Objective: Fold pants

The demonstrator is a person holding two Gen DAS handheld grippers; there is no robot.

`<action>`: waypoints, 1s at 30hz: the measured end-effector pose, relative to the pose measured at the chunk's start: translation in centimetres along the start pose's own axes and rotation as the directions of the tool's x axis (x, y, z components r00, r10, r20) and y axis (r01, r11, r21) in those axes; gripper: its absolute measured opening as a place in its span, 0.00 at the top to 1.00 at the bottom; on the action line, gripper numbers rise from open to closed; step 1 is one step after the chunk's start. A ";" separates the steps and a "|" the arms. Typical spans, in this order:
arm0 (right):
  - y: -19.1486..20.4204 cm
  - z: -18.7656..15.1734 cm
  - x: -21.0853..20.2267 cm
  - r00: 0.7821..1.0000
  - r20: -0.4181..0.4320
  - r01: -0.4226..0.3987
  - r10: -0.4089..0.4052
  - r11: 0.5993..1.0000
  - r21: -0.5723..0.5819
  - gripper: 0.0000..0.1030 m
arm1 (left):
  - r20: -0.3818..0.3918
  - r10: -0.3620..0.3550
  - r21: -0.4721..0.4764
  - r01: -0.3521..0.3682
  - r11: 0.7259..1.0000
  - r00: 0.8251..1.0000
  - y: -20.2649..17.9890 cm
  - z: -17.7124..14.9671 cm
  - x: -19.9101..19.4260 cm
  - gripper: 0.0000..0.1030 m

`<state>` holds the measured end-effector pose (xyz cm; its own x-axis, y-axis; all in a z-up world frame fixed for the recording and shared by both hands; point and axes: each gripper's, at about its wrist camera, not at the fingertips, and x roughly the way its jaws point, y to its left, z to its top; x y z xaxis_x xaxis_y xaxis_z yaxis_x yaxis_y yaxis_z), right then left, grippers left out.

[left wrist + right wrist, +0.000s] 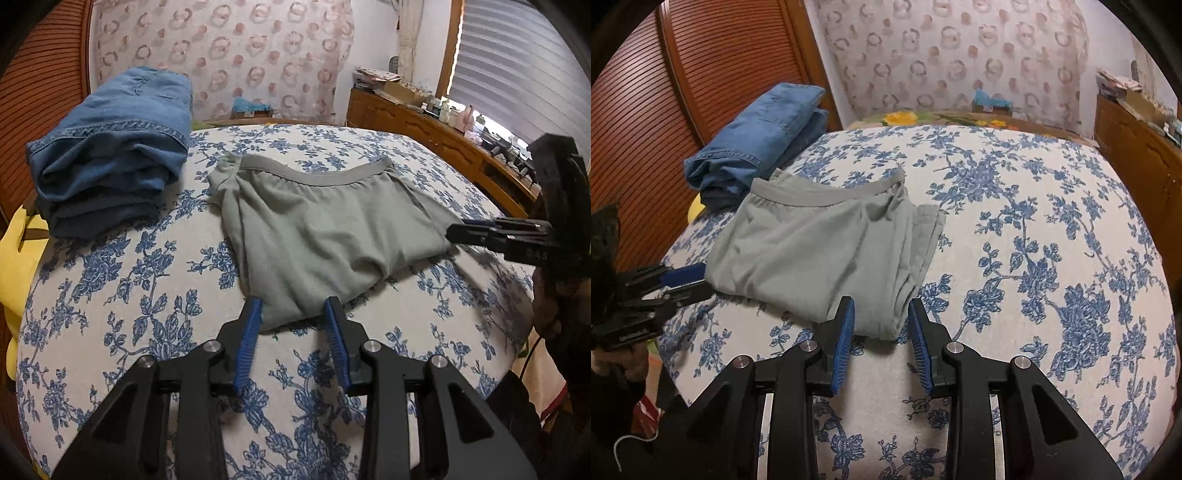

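Your left gripper [293, 308] and right gripper [881, 310]: jaws open, straddling the green pants' [314, 229] near corners; folded jeans [110, 147] far left on the bed [147, 288].

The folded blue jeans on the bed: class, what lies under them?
The blue jeans rest on the floral bedspread, with something yellow showing beneath their near edge. What that yellow thing is, and how far it reaches under them, is covered.

A home bedroom: floral-covered bed [1015, 206], slatted wooden wardrobe door [646, 122], cluttered wooden dresser [424, 122], window blind [517, 55].
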<state>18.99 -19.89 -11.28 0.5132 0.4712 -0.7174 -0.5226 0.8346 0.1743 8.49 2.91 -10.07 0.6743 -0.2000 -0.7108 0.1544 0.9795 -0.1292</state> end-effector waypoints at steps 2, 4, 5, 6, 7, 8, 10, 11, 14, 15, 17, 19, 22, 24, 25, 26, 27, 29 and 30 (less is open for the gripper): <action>0.1 0.0 0.1 1.000 -0.006 0.003 -0.003 1.000 -0.004 0.72 | 0.000 0.009 0.004 -0.009 1.000 1.000 0.1 0.2 0.2 0.69; 0.1 0.0 0.3 1.000 -0.012 0.000 -0.001 1.000 -0.009 0.72 | 0.009 0.013 0.012 -0.013 1.000 1.000 0.1 0.1 0.1 0.80; 0.2 -0.1 0.3 1.000 -0.016 -0.002 0.002 1.000 -0.013 0.76 | 0.012 0.016 0.014 -0.016 1.000 1.000 0.1 0.1 0.1 0.84; 0.3 -0.1 0.4 1.000 -0.019 -0.007 0.006 1.000 -0.020 0.84 | 0.017 0.016 0.017 -0.017 1.000 1.000 0.1 0.1 0.0 0.88; 0.3 -0.1 0.4 1.000 -0.021 -0.008 0.007 1.000 -0.026 0.89 | 0.019 0.016 0.018 -0.016 1.000 1.000 0.2 0.1 -0.1 0.90; 0.3 -0.1 0.3 1.000 -0.016 -0.007 0.006 0.999 -0.032 0.91 | 0.026 0.019 0.017 -0.020 1.000 0.999 0.3 0.2 -0.3 0.91; 0.2 -0.1 0.0 1.000 0.002 -0.010 0.010 0.999 -0.032 0.93 | 0.036 0.028 0.021 -0.029 0.999 0.999 0.4 0.1 -0.6 0.94; 0.2 -0.1 -0.3 1.000 0.014 -0.005 0.005 0.999 -0.034 0.94 | 0.045 0.033 0.021 -0.034 0.999 0.998 0.5 0.2 -0.8 0.94; 0.0 0.0 -1.5 0.998 0.058 0.008 -0.006 0.999 -0.038 0.95 | 0.068 0.025 0.015 -0.027 1.000 0.997 0.9 0.3 -1.7 0.95; 0.0 0.0 -1.9 0.997 0.071 0.008 -0.005 0.999 -0.036 0.95 | 0.074 0.024 0.013 -0.025 1.000 0.997 0.9 0.3 -1.9 0.95; 0.2 0.1 -2.2 0.998 0.069 -0.003 0.006 0.999 -0.044 0.95 | 0.077 0.022 0.012 -0.023 1.000 0.997 1.0 0.2 -2.3 0.95; 0.5 0.0 -2.4 0.998 0.071 0.001 0.002 0.999 -0.054 0.95 | 0.075 0.019 0.014 -0.020 1.000 0.997 1.0 0.1 -2.7 0.95; 0.8 -0.5 -2.9 0.998 0.061 -0.012 0.015 0.998 -0.055 0.95 | 0.069 0.004 0.023 -0.005 1.000 0.998 0.5 -0.6 -3.4 0.95; 1.0 -0.9 -3.3 0.998 0.057 -0.015 0.018 0.998 -0.053 0.95 | 0.068 -0.008 0.028 0.006 1.000 0.998 0.2 -1.0 -4.0 0.95; 1.0 -1.1 -3.5 0.998 0.056 -0.016 0.019 0.999 -0.051 0.95 | 0.068 -0.013 0.031 0.011 0.999 0.998 0.0 -1.2 -4.3 0.95; 1.1 -1.4 -3.8 0.998 0.053 -0.019 0.022 0.999 -0.049 0.95 | 0.068 -0.017 0.033 0.015 0.999 0.998 -0.2 -1.5 -4.6 0.95; 1.2 -1.6 -4.0 0.998 0.052 -0.021 0.024 0.999 -0.048 0.95 | 0.069 -0.020 0.034 0.018 0.999 0.997 -0.3 -1.6 -4.8 0.95; 1.5 -2.2 -4.6 0.998 0.053 -0.026 0.028 0.999 -0.047 0.95 | 0.065 -0.032 0.035 0.030 0.999 0.997 -0.6 -2.1 -5.3 0.95; 1.7 -2.5 -4.9 0.998 0.054 -0.026 0.029 0.999 -0.047 0.95 | 0.062 -0.034 0.039 0.031 0.999 0.998 -0.7 -2.3 -5.4 0.95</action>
<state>13.91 -21.49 -9.16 0.5338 0.5094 -0.6749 -0.5675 0.8076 0.1607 3.05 3.35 -7.74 0.7122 -0.2341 -0.6618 0.2033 0.9711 -0.1247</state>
